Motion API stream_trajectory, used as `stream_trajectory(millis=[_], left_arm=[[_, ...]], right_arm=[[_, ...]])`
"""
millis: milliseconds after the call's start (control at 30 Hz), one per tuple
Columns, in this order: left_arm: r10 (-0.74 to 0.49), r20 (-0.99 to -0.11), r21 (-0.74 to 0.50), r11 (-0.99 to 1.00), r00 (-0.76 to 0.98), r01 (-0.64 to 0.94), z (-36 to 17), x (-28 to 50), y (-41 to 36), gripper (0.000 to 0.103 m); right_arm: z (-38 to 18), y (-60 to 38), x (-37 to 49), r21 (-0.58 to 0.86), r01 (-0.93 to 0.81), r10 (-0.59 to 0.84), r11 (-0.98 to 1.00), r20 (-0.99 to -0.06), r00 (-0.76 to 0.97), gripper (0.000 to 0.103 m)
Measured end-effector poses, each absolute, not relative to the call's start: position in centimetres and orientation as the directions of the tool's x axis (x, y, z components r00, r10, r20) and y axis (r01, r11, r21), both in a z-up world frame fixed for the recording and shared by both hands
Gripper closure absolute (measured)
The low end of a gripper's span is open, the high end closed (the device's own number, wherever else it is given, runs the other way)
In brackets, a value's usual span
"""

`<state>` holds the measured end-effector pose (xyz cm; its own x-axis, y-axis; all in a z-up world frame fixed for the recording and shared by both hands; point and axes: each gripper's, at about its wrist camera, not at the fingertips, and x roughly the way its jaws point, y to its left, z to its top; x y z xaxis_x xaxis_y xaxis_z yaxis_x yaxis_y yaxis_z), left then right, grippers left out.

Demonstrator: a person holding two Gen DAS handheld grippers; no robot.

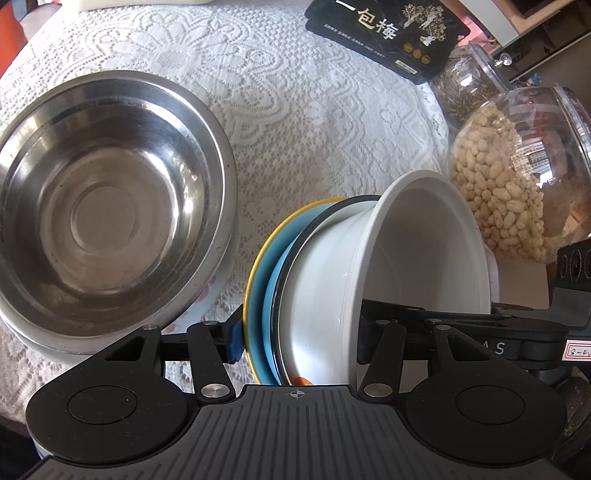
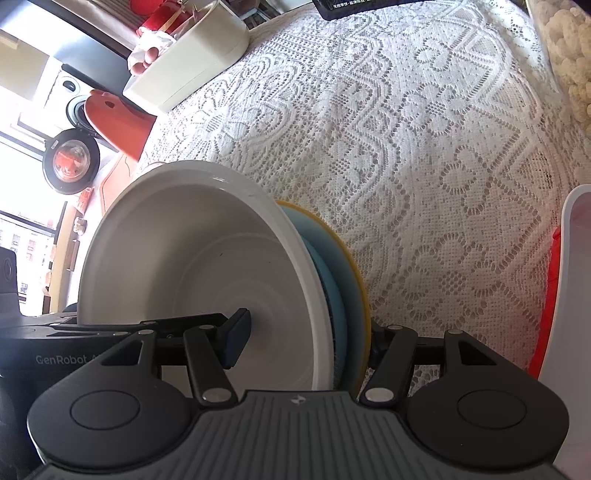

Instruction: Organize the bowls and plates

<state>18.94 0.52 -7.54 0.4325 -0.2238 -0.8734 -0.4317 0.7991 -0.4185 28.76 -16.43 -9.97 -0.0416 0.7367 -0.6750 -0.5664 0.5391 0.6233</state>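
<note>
Both grippers hold one nested stack above the lace tablecloth: a white bowl (image 1: 417, 251) inside a dark-rimmed white bowl (image 1: 325, 236), on a blue plate (image 1: 271, 291) with a yellow rim. My left gripper (image 1: 299, 332) is shut on the stack's near edge. My right gripper (image 2: 306, 332) is shut on the same stack, one finger inside the white bowl (image 2: 192, 258), one behind the blue plate (image 2: 341, 295). A large steel bowl (image 1: 107, 210) sits on the table at the left, on top of a flowered plate (image 1: 207, 295).
A jar of peanuts (image 1: 509, 177), a jar of seeds (image 1: 461, 81) and a black packet (image 1: 388, 33) stand at the right and back. A cream box (image 2: 192, 62) sits at the table's far edge. A white and red object (image 2: 565, 295) stands at right.
</note>
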Motion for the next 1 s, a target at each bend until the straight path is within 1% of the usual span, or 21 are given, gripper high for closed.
stream_trajectory(millis=[500, 733, 1000], left_arm=[[-0.225, -0.871, -0.419, 0.805, 0.438, -0.42, -7.4, 19.0, 0.4, 0.046], [-0.255, -0.857, -0.452, 0.789, 0.448, -0.416, -7.8, 20.0, 0.6, 0.046], [-0.253, -0.858, -0.447, 0.797, 0.447, -0.405, -7.7, 20.5, 0.3, 0.046]], right_arm=[[-9.9, -16.5, 28.9, 0.624, -0.558, 0.735, 0.546, -0.677, -0.037, 0.042], [-9.4, -16.8, 29.6, 0.611, -0.557, 0.737, 0.562, -0.676, 0.001, 0.042], [-9.8, -17.2, 29.8, 0.618, -0.559, 0.74, 0.554, -0.672, -0.009, 0.04]])
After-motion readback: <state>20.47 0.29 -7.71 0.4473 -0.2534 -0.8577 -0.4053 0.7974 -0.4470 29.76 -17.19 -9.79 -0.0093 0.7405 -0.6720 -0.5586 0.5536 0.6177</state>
